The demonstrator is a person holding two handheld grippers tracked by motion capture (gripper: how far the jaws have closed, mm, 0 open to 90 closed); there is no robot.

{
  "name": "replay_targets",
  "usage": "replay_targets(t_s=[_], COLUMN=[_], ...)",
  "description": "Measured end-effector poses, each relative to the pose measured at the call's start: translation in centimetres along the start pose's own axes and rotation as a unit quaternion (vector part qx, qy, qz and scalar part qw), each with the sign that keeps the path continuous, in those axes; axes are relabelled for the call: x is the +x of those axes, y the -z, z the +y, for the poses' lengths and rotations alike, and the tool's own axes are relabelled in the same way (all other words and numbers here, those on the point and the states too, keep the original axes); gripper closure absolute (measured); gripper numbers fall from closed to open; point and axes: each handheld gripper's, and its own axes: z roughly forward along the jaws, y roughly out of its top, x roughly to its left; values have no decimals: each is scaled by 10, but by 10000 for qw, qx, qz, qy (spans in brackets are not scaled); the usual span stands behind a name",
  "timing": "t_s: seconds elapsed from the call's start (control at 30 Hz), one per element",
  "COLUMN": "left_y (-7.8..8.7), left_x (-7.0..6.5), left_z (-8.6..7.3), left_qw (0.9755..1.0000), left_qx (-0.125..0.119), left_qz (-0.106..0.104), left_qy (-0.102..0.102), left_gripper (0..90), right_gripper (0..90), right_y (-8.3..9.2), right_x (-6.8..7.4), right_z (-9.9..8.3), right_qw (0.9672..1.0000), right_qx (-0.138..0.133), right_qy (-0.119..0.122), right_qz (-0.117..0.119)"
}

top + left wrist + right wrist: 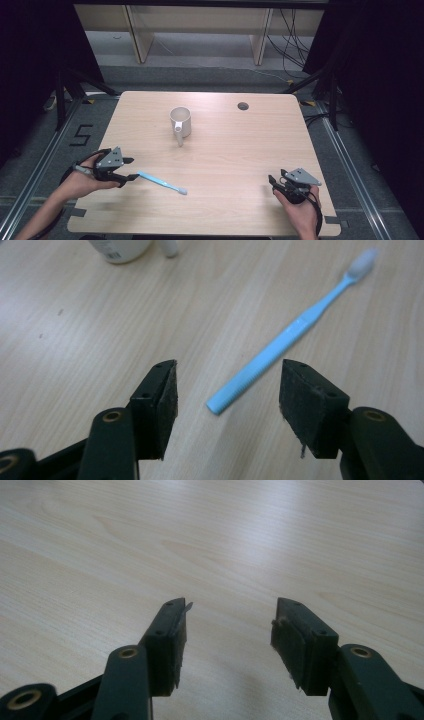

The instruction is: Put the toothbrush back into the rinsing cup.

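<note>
A light blue toothbrush (161,182) lies flat on the wooden table (225,150), bristle end pointing right. My left gripper (131,169) is open at the handle end of the toothbrush (285,337); that end lies between the jaws without touching either pad. A white mug (180,121) stands upright behind it, handle toward me, and its base (120,249) shows in the left gripper view. My right gripper (272,181) rests near the front right edge, open over bare wood (230,555) with nothing between the jaws.
A round cable hole (243,106) sits near the table's far edge. Beyond the table are a grey floor, wooden furniture legs and cables. A floor mark reading 5 (81,134) is at the left.
</note>
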Motion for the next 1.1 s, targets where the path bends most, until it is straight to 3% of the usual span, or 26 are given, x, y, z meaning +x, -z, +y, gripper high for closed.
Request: replay_targets(t_s=[0.03, 0.07, 0.1, 0.13, 0.17, 0.27, 0.33, 0.37, 0.4, 0.43, 0.47, 0.57, 0.73, 0.77, 0.87, 0.9, 0.93, 0.97, 1.0, 1.03, 1.07, 1.1], left_y=[0, -1, -1, -2, -1, -4, -6, -9, -9, -12, -14, -21, -34, -34, -40, -40, -41, -44, -45, -47, -47, -47], left_x=[0, 1, 1, 2, 4, 7, 7, 9, 9, 13, 14, 17, 14, 14, 7, 7, 5, 2, 3, 1, 3, 3], left_z=[0, 5, 5, 7, 13, 26, 29, 37, 37, 44, 46, 55, 62, 62, 64, 64, 63, 62, 64, 62, 64, 64], left_qw=[10000, 9998, 9998, 9993, 9976, 9924, 9913, 9896, 9896, 9860, 9857, 9762, 9553, 9553, 9464, 9464, 9450, 9463, 9423, 9477, 9421, 9421], left_qx=[0, 105, 105, 230, 514, 872, 911, 954, 954, 1054, 1058, 1358, 1796, 1796, 1873, 1873, 1889, 1847, 1915, 1816, 1906, 1906], left_qz=[0, -183, -183, -258, -379, -567, -605, -666, -666, -754, -787, -938, -1201, -1201, -1390, -1390, -1462, -1527, -1508, -1530, -1527, -1527], left_qy=[0, -44, -44, -118, -258, -659, -727, -847, -847, -1044, -1051, -1406, -2017, -2017, -2234, -2234, -2235, -2172, -2296, -2132, -2296, -2296], left_gripper=[406, 411, 415, 420, 424, 439, 454, 453, 451, 452, 457, 474, 486, 487, 490, 491, 491, 490, 487, 481, 480, 478], right_gripper=[479, 478, 476, 473, 472, 471, 469, 468, 468, 468, 467, 467, 467, 467, 466, 466, 466, 465, 465, 465, 465, 465], right_y=[-1, -1, -1, 0, 1, 2, 4, 3, 3, 3, 3, 1, 1, 1, 1, 1, 0, 0, 0, 0, 0, 0], right_x=[-2, -1, -1, 1, 0, 1, 4, 1, 1, 0, 3, 0, 0, 0, 4, 4, 2, 4, 3, 3, 3, 3], right_z=[1, 1, 2, 2, 3, 4, 4, 4, 4, 3, 2, 2, 1, 1, 0, 0, 0, 1, 1, 1, 1, 1], right_qw=[9998, 9999, 9998, 9999, 9996, 9997, 9999, 9996, 9996, 9996, 9999, 9998, 9998, 9998, 9998, 9998, 9996, 9997, 9996, 9996, 9995, 9995], right_qx=[-32, -19, -44, -29, -55, -33, 25, -53, -53, -34, 21, -20, -6, -6, 93, 93, 26, 23, -7, -9, -21, -21], right_qy=[162, 113, 192, 122, 284, 213, 60, 251, 251, 261, 42, 144, 148, 148, 37, 37, 185, 130, 187, 183, 220, 220], right_qz=[63, 43, 13, 20, 14, 85, 92, 83, 83, 101, 125, 146, 153, 153, 181, 181, 192, 206, 210, 216, 208, 208])
